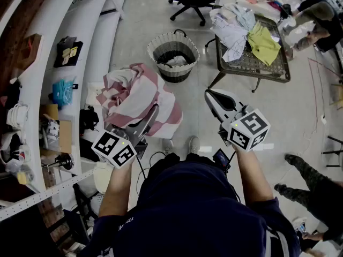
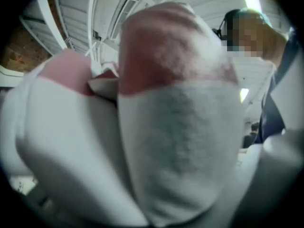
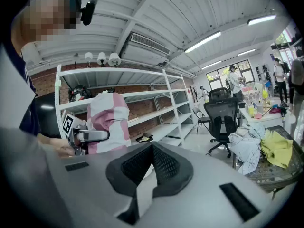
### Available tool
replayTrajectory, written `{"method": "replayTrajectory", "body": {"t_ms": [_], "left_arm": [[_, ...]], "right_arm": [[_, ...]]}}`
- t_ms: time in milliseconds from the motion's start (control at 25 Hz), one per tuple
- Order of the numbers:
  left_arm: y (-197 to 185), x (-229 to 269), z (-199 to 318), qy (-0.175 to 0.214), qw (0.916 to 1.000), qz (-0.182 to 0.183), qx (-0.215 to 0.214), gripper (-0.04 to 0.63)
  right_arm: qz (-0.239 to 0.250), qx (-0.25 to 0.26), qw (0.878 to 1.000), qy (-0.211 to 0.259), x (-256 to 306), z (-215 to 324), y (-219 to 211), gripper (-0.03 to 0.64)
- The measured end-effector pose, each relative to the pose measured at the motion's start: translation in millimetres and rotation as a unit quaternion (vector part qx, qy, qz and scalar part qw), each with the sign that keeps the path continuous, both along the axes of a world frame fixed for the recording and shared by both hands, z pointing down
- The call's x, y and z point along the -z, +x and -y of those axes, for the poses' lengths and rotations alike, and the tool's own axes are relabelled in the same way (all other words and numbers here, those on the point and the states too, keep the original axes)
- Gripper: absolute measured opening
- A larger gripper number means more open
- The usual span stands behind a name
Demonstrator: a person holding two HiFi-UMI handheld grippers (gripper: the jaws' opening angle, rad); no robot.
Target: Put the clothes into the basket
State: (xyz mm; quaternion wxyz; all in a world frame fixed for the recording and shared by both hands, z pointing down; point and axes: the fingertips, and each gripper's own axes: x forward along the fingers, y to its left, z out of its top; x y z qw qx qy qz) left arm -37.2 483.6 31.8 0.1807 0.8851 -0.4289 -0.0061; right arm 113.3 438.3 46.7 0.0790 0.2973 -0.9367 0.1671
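We have the pink-and-white striped garment (image 1: 136,98) bunched across the left centre of the head view, hanging from the left gripper (image 1: 150,119). Its fingers are clamped on the cloth, and folds fill the whole left gripper view. The counter (image 1: 252,63), upper right, carries a pile of further clothes (image 1: 236,28). The basket (image 1: 174,75) stands on the floor at upper centre with some cloth already inside. From our left fingers it lies up the frame and a little to the right, just past the garment's far edge. We judge that the carry must go forward along that line, with the load raised over the rim. The right gripper (image 1: 213,98), at centre right, has its fingers closed together on nothing. It sits about as near the basket, but it bears no cloth.
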Motion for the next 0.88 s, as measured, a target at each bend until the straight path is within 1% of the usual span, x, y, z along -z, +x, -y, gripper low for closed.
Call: {"method": "replayTrajectory", "body": {"t_ms": [280, 440, 560, 880], "left_arm": [[5, 1, -3, -0.002, 1.0000, 0.000, 0.001, 0.161], [9, 1, -4, -0.001, 1.0000, 0.000, 0.005, 0.161], [12, 1, -4, -0.001, 0.9999, -0.003, 0.014, 0.161], [33, 9, -4, 0.009, 0.9990, 0.002, 0.044, 0.161]], "right_arm": [[0.002, 0.002, 1.000, -0.003, 0, -4, 6, 0.006], [0.013, -0.010, 1.000, -0.001, 0, -1, 17, 0.006], [0.017, -0.018, 1.000, 0.001, 2, 1, 28, 0.006], [0.027, -0.011, 1.000, 0.008, 7, 7, 69, 0.006]]}}
